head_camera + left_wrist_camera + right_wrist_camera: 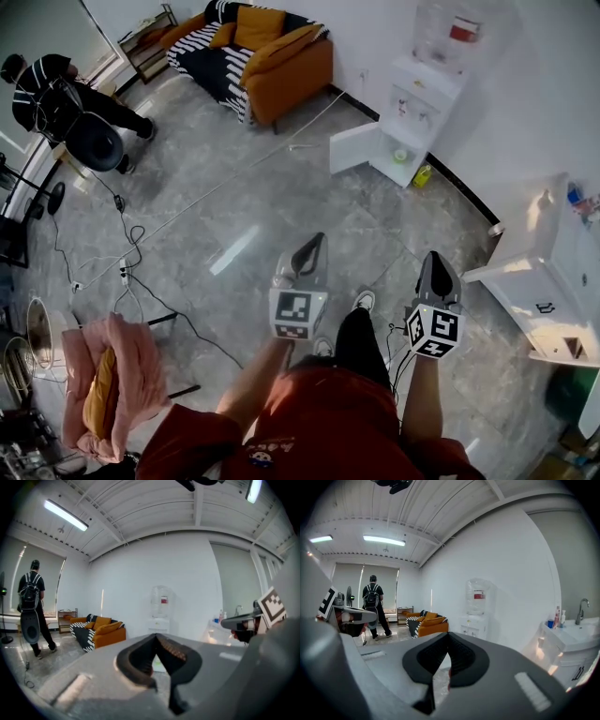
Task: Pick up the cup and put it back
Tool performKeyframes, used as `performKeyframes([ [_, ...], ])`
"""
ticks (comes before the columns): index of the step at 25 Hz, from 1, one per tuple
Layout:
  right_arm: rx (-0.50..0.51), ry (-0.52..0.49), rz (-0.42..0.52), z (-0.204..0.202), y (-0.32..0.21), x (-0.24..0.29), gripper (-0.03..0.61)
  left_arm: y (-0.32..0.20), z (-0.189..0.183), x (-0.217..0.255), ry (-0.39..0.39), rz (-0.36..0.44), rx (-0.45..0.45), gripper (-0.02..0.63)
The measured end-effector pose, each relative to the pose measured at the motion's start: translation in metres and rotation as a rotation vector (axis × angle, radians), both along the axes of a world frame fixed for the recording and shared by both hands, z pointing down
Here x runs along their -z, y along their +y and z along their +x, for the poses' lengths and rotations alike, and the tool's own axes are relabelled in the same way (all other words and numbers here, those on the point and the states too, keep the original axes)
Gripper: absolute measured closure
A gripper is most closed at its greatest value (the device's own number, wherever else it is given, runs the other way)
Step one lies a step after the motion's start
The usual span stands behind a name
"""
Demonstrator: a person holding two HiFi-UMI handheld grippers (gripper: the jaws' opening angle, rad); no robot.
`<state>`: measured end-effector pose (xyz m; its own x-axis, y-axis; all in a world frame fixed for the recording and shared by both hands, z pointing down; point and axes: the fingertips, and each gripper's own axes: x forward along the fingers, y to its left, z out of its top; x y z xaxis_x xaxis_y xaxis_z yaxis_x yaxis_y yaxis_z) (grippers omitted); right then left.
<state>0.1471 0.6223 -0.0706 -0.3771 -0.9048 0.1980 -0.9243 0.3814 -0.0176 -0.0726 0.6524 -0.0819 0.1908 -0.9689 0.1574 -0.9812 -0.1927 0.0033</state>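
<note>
Though both tongs reach out over the grey marbled floor [281, 187], neither has hold of anything. The left gripper [316, 242], at lower centre of the head view, has its jaws closed tip to tip, and the left gripper view shows its ribbed pads [172, 652] meeting at the point with nothing between them. The right gripper [436, 258], just to its right, is closed and empty in the same way, its pads [461, 656] touching at the tip in the right gripper view. Each carries a marker cube [298, 314] near the person's forearm.

Both point toward the white water dispenser [427, 89] at upper right, which stands against the wall with its lower door [354, 148] swung open. Which thing is the cup cannot be told: a small pale round thing [400, 156] sits in the open lower compartment, and a yellow-green thing [422, 175] lies on the floor just beside it, both too small to name.

Between the grippers and the dispenser lies floor, crossed by a thin white cord [234, 173]. An orange sofa [281, 56] with a striped throw stands at upper centre. A white sink cabinet [548, 272] fills the right edge. Black cables and a power strip [123, 272] trail at left, a pink garment [131, 375] sits at lower left, and a person with a backpack [42, 84] stands at upper left.
</note>
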Motion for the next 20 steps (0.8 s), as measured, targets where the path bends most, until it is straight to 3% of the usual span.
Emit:
performKeyframes([
  [9,-0.014,-0.027,-0.018,0.019,-0.093,-0.007,0.58,-0.092,0.014,0.003,-0.017,0.012,0.009,0.614],
  [20,-0.007,-0.031,-0.042,0.063,-0.226,-0.017,0.58,-0.226,0.055,-0.008,-0.03,-0.036,0.024,0.614],
])
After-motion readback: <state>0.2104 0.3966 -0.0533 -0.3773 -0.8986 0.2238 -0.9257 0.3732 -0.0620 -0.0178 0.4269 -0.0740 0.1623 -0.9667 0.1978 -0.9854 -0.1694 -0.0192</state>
